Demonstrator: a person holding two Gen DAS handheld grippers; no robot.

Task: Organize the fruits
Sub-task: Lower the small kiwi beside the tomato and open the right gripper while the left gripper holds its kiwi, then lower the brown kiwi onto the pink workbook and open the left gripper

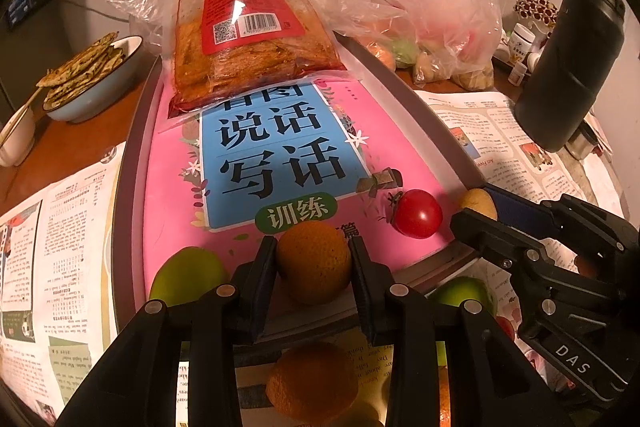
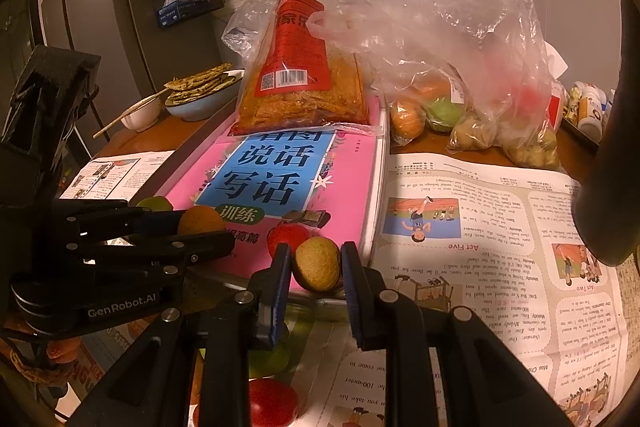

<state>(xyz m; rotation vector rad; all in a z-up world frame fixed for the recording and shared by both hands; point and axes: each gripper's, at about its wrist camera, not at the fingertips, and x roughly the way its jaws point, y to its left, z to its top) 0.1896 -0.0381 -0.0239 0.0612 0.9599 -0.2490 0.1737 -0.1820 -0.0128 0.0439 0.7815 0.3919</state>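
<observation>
An orange [image 1: 314, 261] is sitting in the left gripper [image 1: 314, 259] over the pink book [image 1: 280, 147] on a newspaper-covered table [image 2: 480, 207]; the right gripper [image 2: 316, 263] is clasping a kiwi [image 2: 318, 263]; only its view is showing the refrigerator [image 2: 100, 7].

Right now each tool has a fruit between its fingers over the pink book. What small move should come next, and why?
Probably open the left tool slightly. Its orange already sits low at the pink book's near edge, in line with the green fruit and the tomato, so releasing it there looks right.
</observation>
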